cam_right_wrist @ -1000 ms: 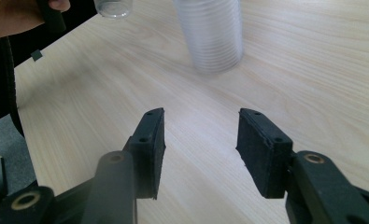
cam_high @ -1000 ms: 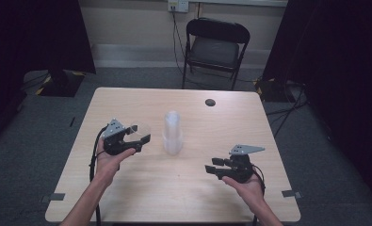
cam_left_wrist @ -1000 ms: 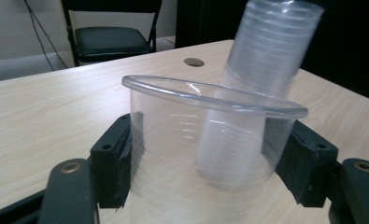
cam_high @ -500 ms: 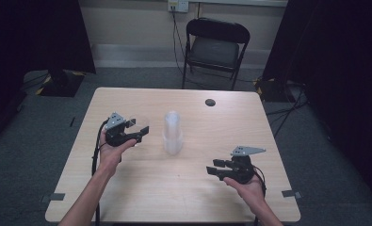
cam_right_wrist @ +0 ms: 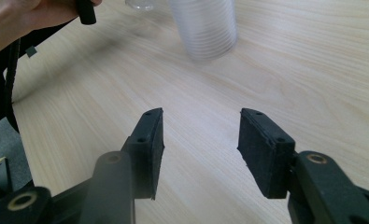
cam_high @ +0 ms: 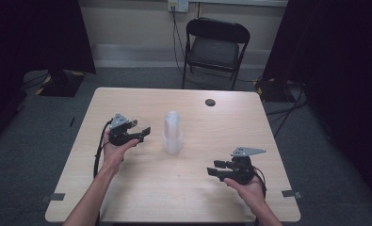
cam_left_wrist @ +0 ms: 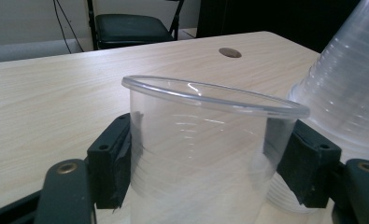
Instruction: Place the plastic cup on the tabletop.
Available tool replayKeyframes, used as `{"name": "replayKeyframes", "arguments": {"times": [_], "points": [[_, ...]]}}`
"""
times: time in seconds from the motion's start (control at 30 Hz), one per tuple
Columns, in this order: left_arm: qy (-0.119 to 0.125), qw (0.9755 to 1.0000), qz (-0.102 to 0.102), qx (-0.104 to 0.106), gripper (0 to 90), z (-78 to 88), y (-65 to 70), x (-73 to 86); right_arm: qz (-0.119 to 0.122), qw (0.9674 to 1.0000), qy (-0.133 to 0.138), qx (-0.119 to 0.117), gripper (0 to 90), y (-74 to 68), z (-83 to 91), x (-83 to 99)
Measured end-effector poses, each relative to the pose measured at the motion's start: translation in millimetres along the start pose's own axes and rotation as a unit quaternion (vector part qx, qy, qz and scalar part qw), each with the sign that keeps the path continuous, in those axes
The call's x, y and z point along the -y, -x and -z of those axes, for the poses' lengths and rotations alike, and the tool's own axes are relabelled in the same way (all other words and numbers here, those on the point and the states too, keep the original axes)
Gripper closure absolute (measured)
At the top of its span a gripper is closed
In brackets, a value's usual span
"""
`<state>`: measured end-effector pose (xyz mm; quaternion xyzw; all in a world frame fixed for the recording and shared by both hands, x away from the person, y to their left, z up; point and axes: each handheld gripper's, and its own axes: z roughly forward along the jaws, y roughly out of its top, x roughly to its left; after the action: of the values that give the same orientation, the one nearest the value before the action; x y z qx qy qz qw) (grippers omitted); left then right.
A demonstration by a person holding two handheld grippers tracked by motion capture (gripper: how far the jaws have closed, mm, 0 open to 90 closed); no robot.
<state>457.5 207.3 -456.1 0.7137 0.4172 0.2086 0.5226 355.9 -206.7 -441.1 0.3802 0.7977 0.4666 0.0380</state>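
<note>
We judge the step in hand is carrying off one clear cup (cam_left_wrist: 205, 154), clamped upright between the left gripper (cam_high: 135, 133)'s pads just left of the cup stack (cam_high: 173, 133) at the table (cam_high: 141, 188)'s centre. To do it well, we'd keep the squeeze light; thin walls look easily crushed. The cup is transparent, ribbed, rolled-rimmed. The right gripper (cam_high: 217, 168) hovers with jaws apart, holding nothing, near the right front edge.
</note>
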Motion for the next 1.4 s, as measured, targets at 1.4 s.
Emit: {"name": "replayKeyframes", "arguments": {"times": [1.4], "points": [[-0.054, 0.9985, -0.003, 0.003, 20.5, -7.1, 0.3, 17.6, -0.001, 1.0, -0.008, -0.001, 49.3, -2.0, -2.2, 1.1]]}}
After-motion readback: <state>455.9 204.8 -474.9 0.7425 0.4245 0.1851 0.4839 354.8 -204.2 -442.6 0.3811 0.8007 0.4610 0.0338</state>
